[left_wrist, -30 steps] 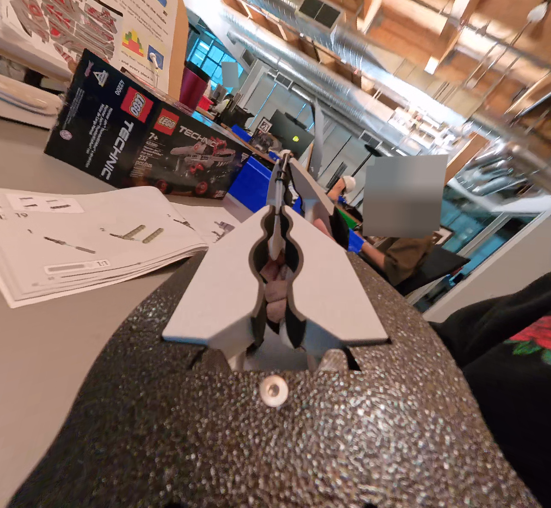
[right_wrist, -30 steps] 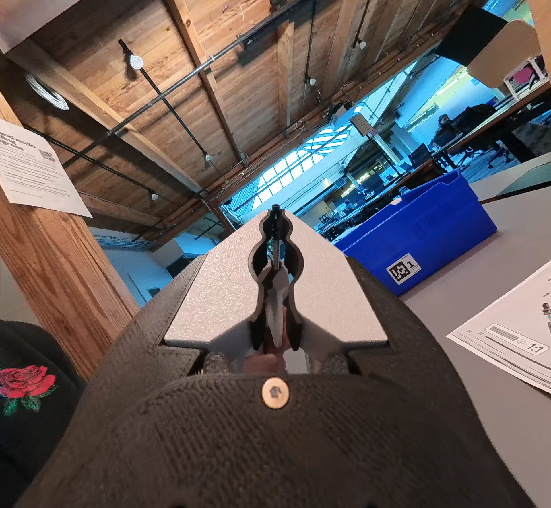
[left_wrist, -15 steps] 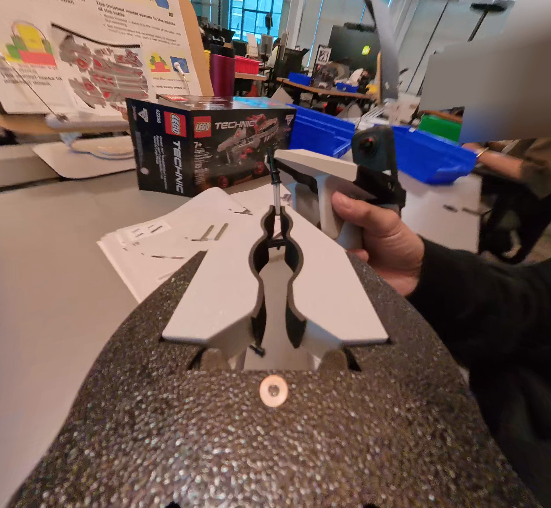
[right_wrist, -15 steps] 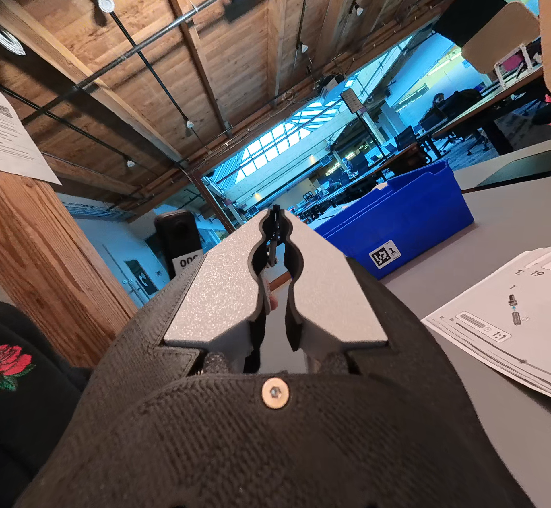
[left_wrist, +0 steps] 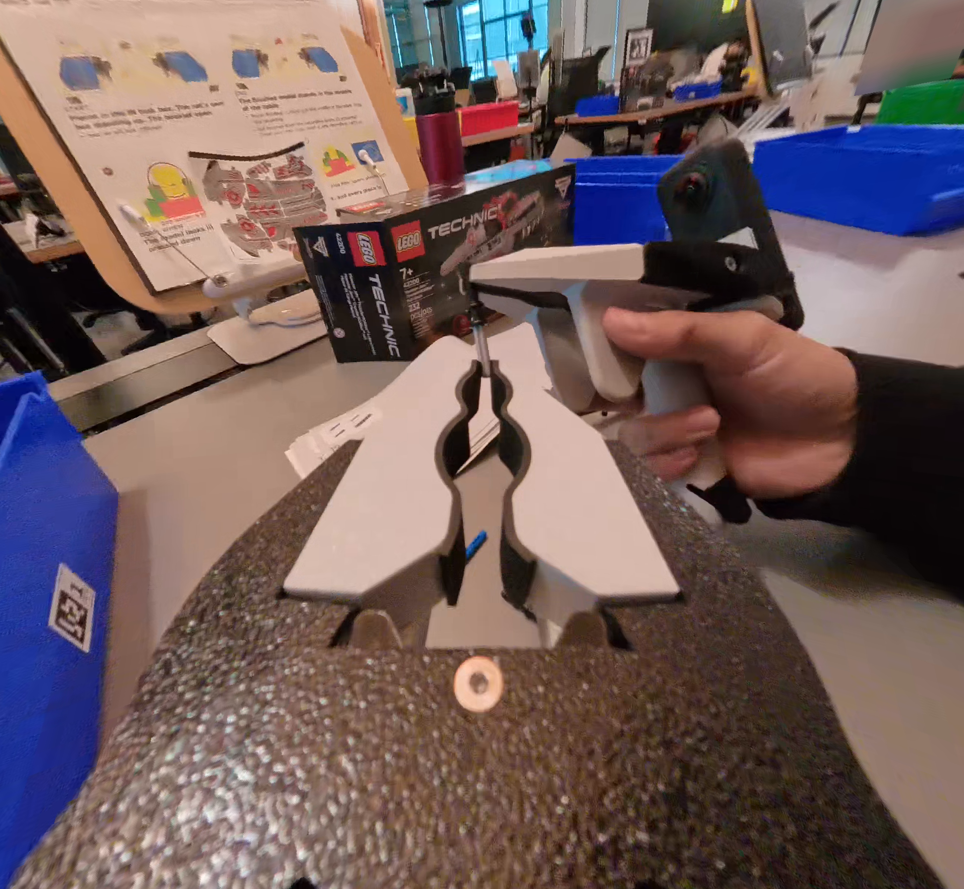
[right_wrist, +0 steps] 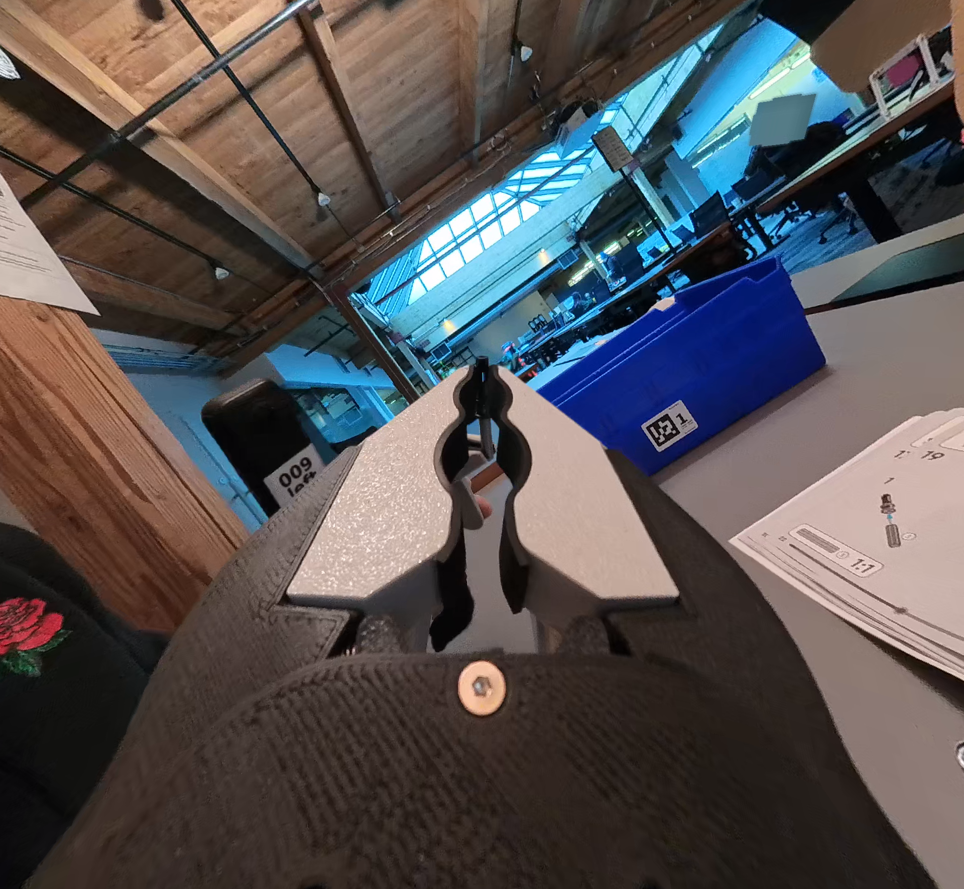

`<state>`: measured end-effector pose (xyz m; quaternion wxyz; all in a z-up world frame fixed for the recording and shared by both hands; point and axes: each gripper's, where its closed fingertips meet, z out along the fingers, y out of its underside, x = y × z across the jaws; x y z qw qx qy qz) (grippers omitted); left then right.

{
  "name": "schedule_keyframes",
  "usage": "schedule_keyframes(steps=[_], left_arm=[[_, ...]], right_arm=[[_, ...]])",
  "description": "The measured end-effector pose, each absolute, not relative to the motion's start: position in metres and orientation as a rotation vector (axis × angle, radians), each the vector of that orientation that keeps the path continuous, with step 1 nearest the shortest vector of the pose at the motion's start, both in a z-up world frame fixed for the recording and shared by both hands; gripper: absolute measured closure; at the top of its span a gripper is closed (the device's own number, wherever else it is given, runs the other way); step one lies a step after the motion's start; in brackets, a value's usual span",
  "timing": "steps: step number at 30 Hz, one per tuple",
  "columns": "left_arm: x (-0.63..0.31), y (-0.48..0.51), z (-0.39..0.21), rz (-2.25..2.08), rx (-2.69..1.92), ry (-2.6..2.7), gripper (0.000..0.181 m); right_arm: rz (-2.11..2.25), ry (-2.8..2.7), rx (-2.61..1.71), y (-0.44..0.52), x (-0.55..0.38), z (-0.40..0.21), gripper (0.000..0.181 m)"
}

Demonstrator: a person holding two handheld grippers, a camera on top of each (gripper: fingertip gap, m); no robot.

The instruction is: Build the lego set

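My left gripper (left_wrist: 482, 368) is shut on a thin grey axle (left_wrist: 481, 342) that sticks up from its tips. The axle's top end carries a small black piece (left_wrist: 473, 314). My right gripper (left_wrist: 472, 285), held by a hand (left_wrist: 730, 394), reaches in level from the right and pinches that piece. In the right wrist view my right gripper (right_wrist: 481, 379) is shut on the black piece (right_wrist: 480, 384), and the grey axle (right_wrist: 485, 433) hangs below it. A small blue pin (left_wrist: 476, 546) lies on the table, seen through the left jaws' gap.
The black set box (left_wrist: 443, 264) stands behind the grippers, with an open instruction booklet (left_wrist: 334, 436) in front of it, also in the right wrist view (right_wrist: 860, 525). Blue bins stand at the left (left_wrist: 41, 603) and far right (left_wrist: 860, 175). A tilted board with printed sheets (left_wrist: 182, 108) stands behind. Left and right tips are no more than a few centimetres apart.
The left wrist view has swung down from the ceiling to the table and leftward. The right gripper now lies level across the left tips, both still gripping the axle assembly.
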<state>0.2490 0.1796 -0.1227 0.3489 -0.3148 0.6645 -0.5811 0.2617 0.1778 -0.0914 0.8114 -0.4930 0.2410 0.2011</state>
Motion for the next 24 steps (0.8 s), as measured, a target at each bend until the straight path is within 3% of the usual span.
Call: schedule_keyframes(steps=[7,18,24], left_arm=[[0.247,0.180,-0.117,-1.880,-1.002,1.684,0.180],[0.250,0.183,-0.122,-1.774,-0.984,1.716,0.180],[0.249,0.180,-0.125,-1.731,-0.963,1.746,0.180]], right_arm=[[0.454,0.490,-1.068,0.175,0.261,-0.088,0.179],[0.423,0.500,-1.105,0.179,0.261,-0.095,0.169],[0.383,0.480,-1.139,0.182,0.259,-0.098,0.177]])
